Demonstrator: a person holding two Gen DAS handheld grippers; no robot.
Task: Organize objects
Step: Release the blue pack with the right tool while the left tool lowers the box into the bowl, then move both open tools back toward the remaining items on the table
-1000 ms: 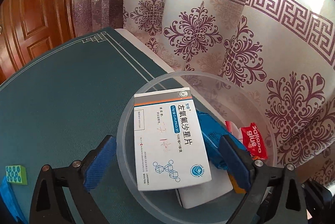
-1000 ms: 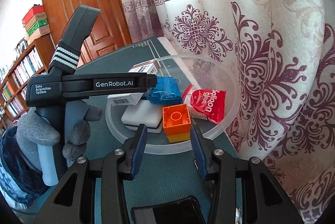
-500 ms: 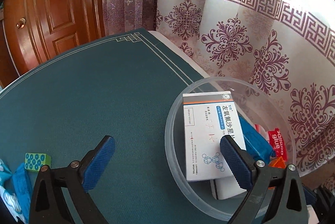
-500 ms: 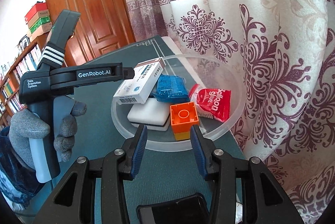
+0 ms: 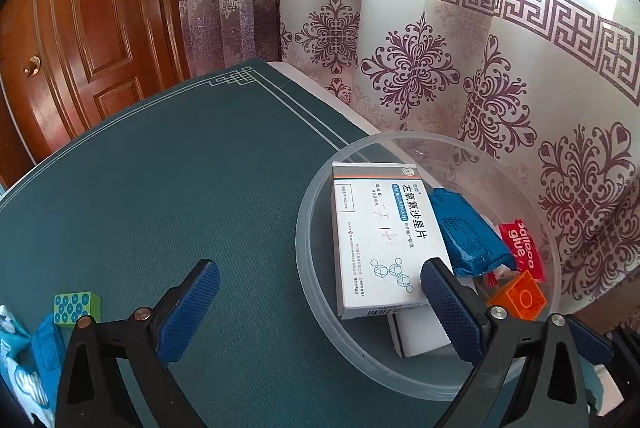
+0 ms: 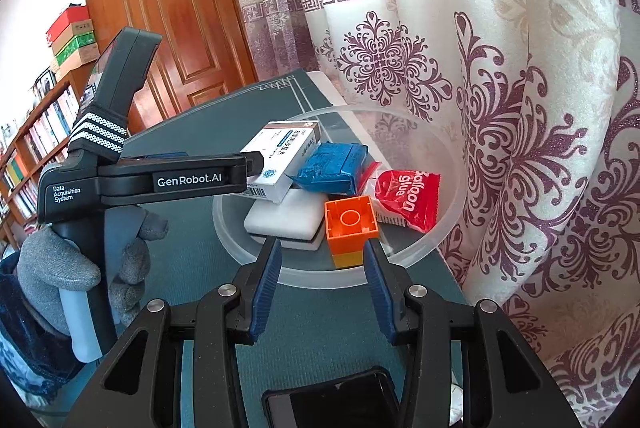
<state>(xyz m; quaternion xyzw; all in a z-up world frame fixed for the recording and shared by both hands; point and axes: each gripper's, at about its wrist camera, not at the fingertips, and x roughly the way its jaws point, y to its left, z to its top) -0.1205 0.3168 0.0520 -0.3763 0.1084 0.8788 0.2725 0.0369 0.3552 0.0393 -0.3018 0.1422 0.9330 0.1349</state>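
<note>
1 medicine box (image 5: pixel 380 240) beside left hand-held gripper (image 5: pixel 320 304)

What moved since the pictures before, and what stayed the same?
The left gripper, jaws open, drew back off the medicine box, now resting in the clear bowl. The right gripper, the orange block and the red glue packet stayed put.

Table under a dark green mat (image 5: pixel 168 195) with a pale line border. On the mat: clear round bowl (image 5: pixel 320 312) at the curtain-side edge; green dotted block (image 5: pixel 77 309) and blue packets (image 5: pixel 46 352) at the near left corner, well apart from the bowl.
</note>
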